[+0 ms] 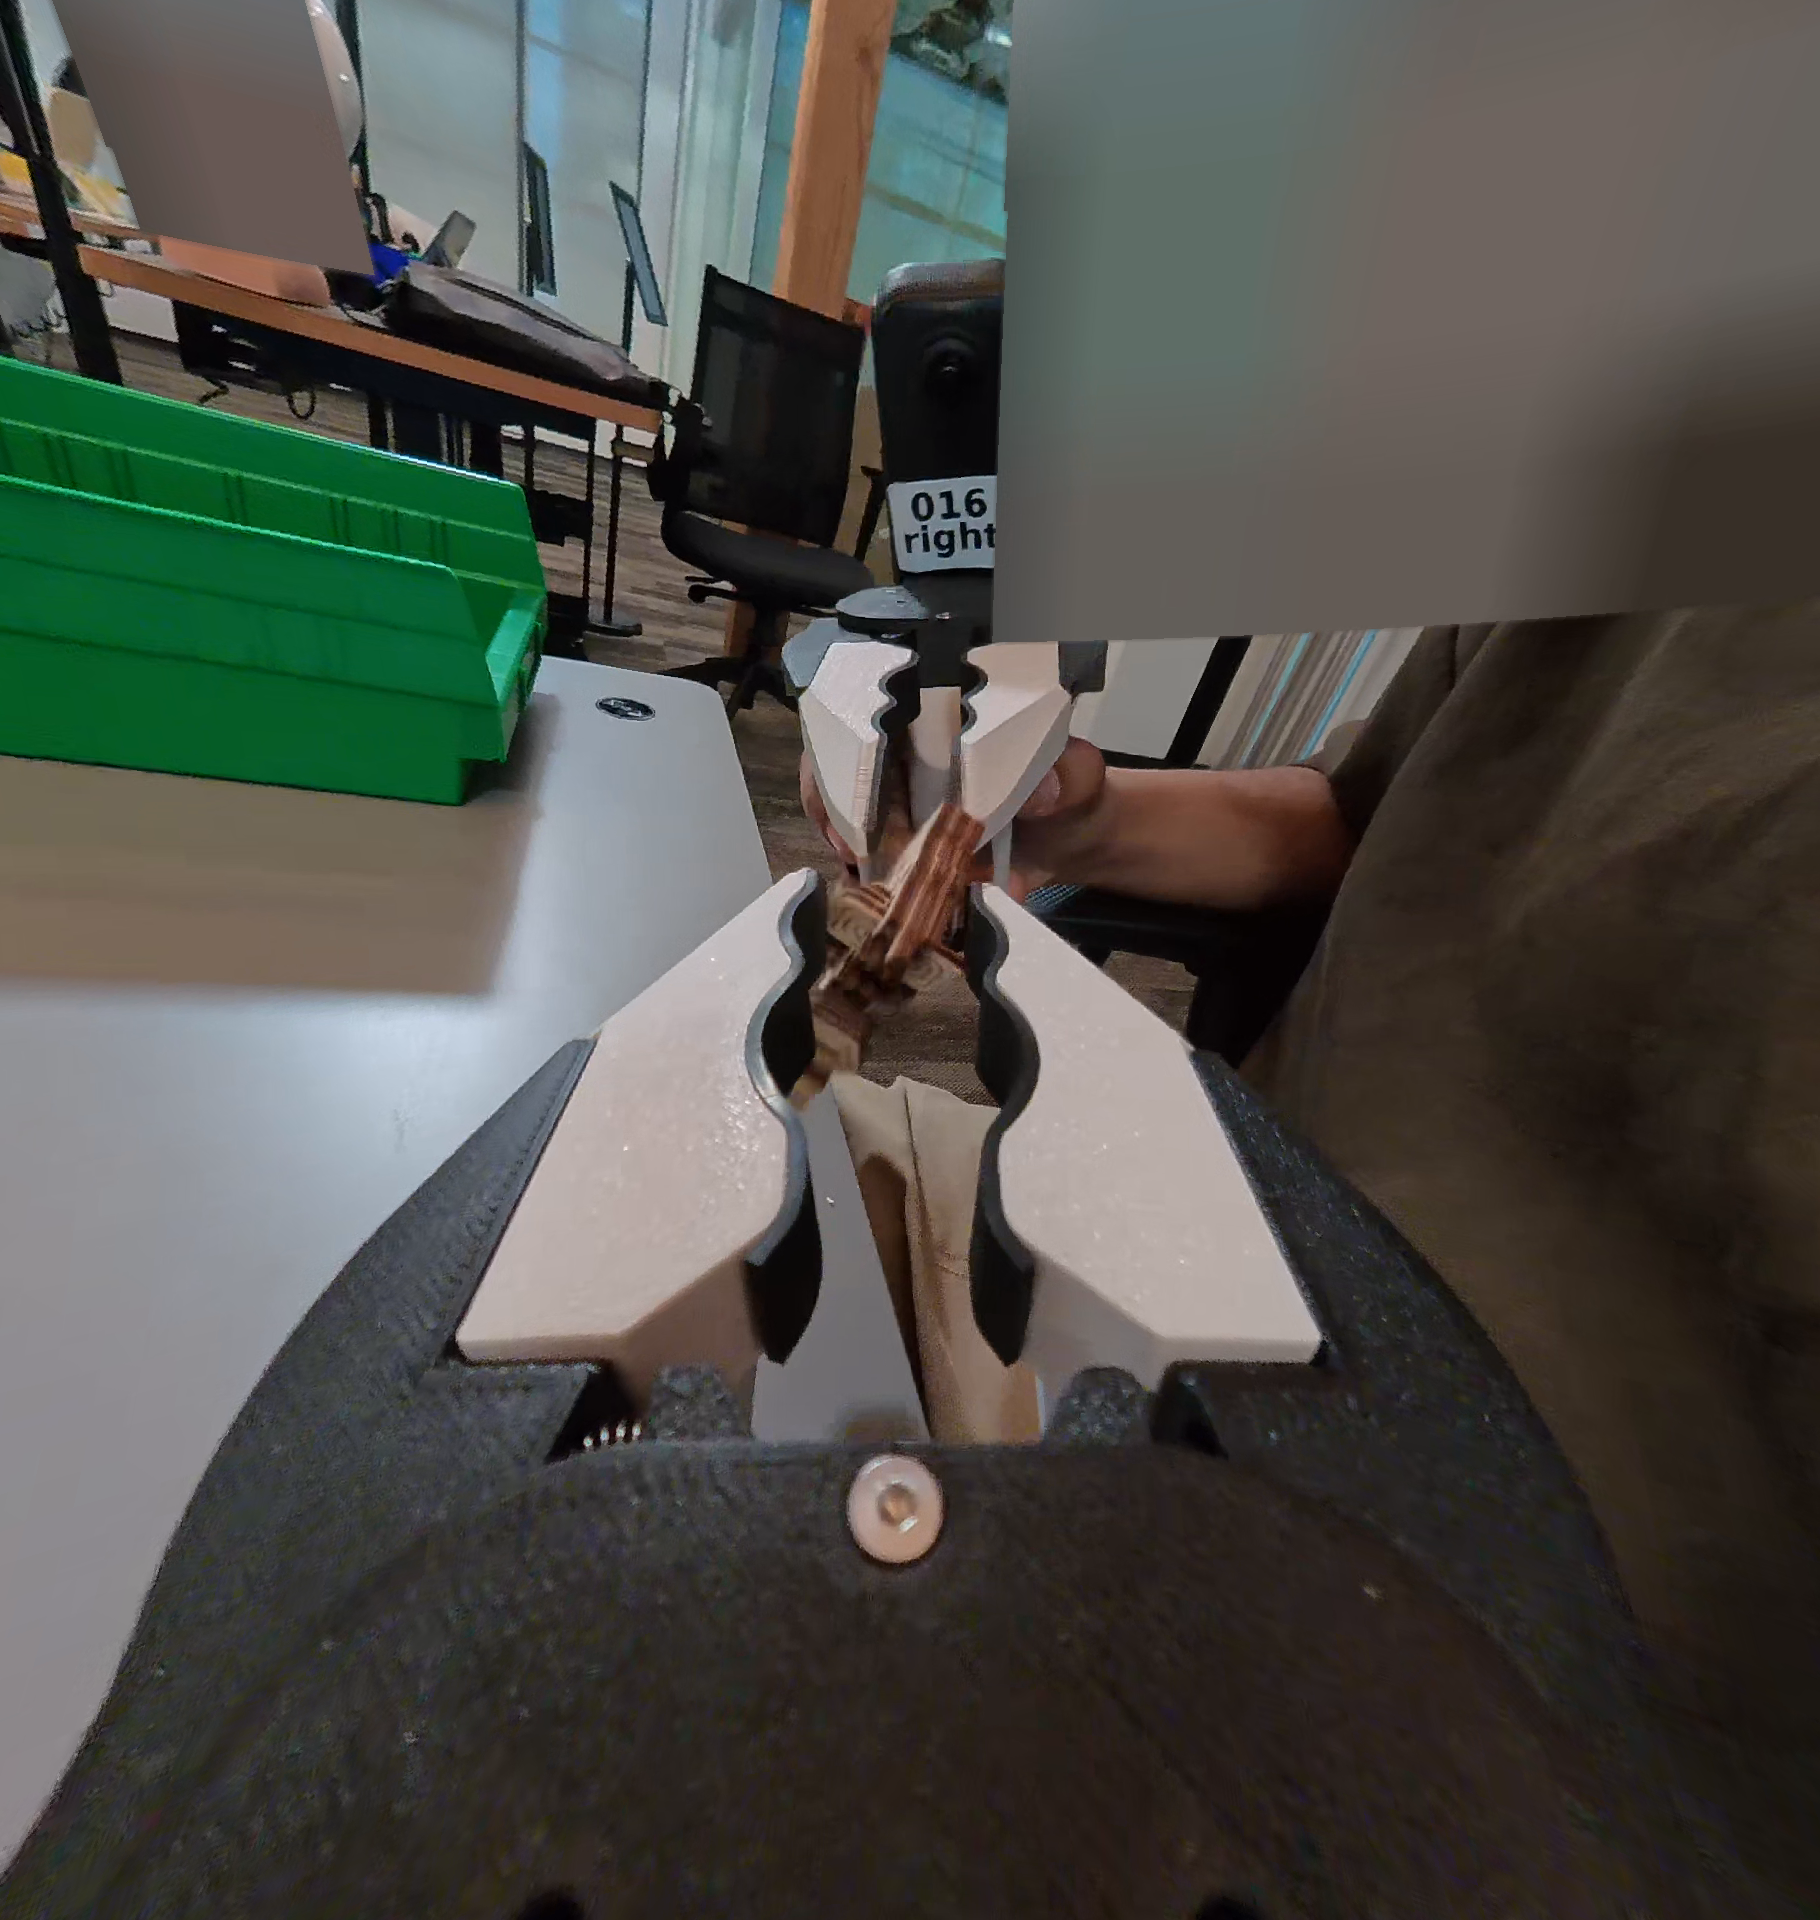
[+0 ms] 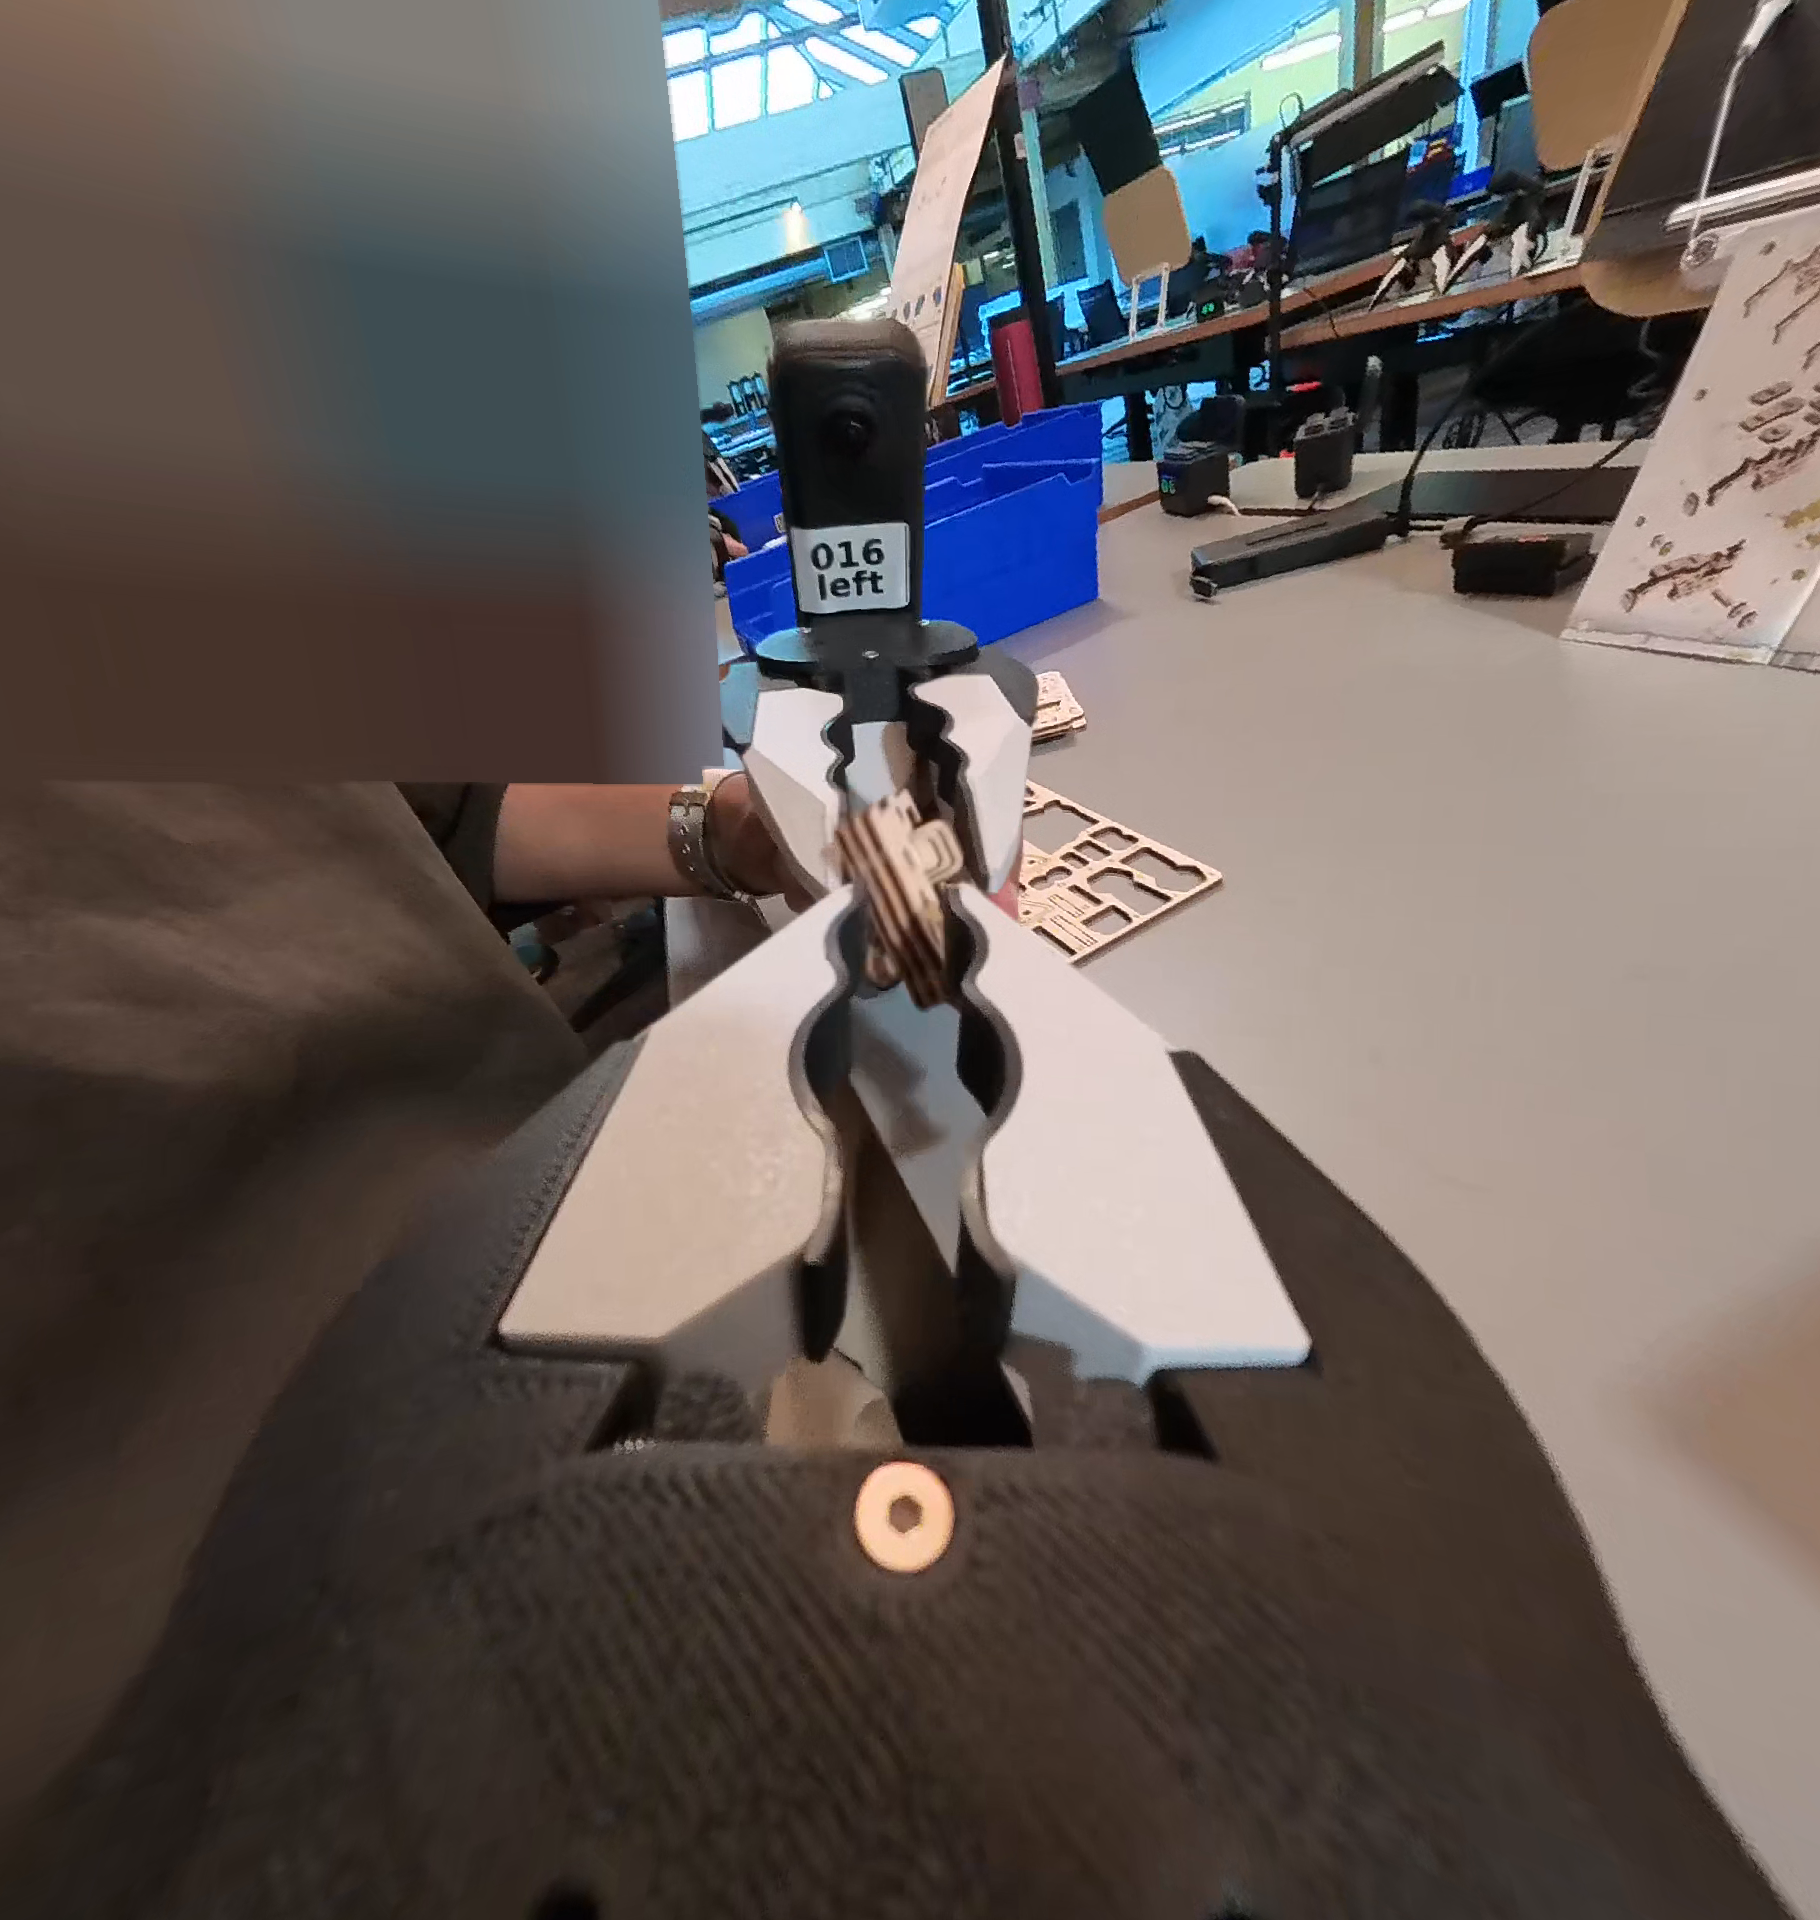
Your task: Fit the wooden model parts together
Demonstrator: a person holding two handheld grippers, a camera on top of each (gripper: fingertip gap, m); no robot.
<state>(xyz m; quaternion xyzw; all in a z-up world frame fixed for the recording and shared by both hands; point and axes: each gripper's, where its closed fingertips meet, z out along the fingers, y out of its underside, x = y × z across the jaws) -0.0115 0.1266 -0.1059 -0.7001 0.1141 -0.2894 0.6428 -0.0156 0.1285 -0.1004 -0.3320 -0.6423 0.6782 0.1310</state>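
Note:
Two small laser-cut wooden parts with dark burnt edges meet in the air between my grippers, beyond the table's edge. My left gripper (image 1: 893, 906) is shut on a chunky wooden part (image 1: 852, 1003). My right gripper (image 1: 932, 871) faces it tip to tip, shut on a flat striped wooden part (image 1: 939, 857) that touches the first. In the right wrist view my right gripper (image 2: 906, 920) holds the striped part (image 2: 901, 940), and the left gripper (image 2: 911, 857) holds its part (image 2: 932, 844) against it. How the parts interlock is hidden by the fingers.
A grey table (image 1: 210, 1143) lies to the left with a green bin (image 1: 210, 582) on it. In the right wrist view it bears a wooden sheet with cut-outs (image 2: 1119, 883), a blue bin (image 2: 999, 520) and an instruction sheet on a stand (image 2: 1737, 468). The person's torso (image 1: 1560, 1039) is close behind the grippers. Only a small space, under 4 cm, lies between the two pairs of fingers.

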